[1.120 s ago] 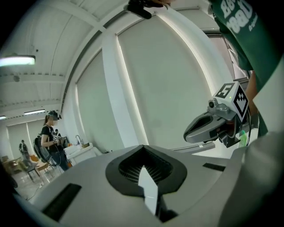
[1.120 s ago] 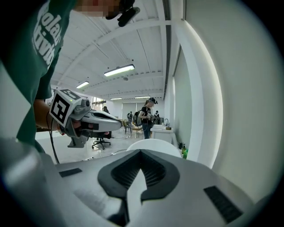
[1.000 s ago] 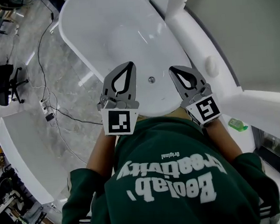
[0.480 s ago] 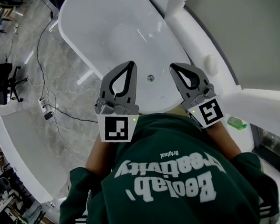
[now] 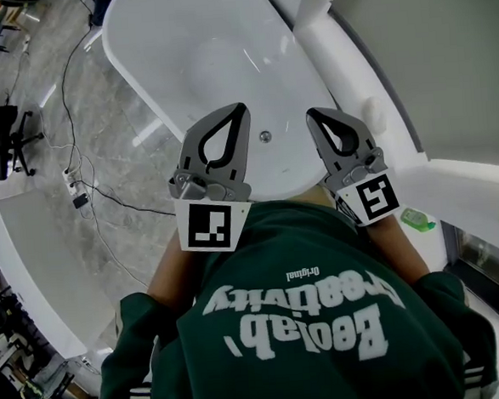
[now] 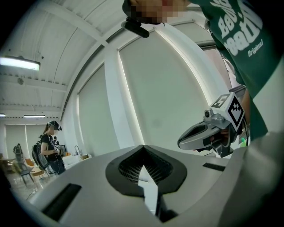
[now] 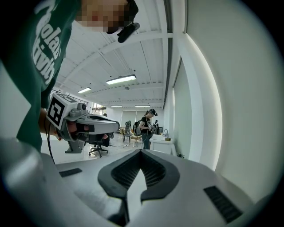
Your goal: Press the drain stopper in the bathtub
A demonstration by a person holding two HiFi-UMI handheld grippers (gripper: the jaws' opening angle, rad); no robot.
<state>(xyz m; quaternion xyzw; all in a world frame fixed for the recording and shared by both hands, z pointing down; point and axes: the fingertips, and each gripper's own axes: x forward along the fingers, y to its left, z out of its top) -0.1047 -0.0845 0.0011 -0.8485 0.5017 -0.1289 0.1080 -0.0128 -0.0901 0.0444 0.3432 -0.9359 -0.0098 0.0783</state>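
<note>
The white bathtub (image 5: 179,46) lay below, and the task looked to be at the approach. The left gripper (image 5: 240,111) and right gripper (image 5: 313,115) hung over its near end, both pinched together on nothing. Between them on the tub floor sat the drain stopper (image 5: 265,136). Next, one closed tip would likely need lowering squarely onto it.

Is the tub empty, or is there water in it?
Empty, as far as shows: the white oval bathtub has a bare, dry-looking floor, and its small round metal drain stopper lies uncovered.

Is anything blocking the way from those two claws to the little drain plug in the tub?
Nothing visible. The drain stopper lies bare on the bathtub floor, seen between the left gripper and right gripper, both shut and empty.
</note>
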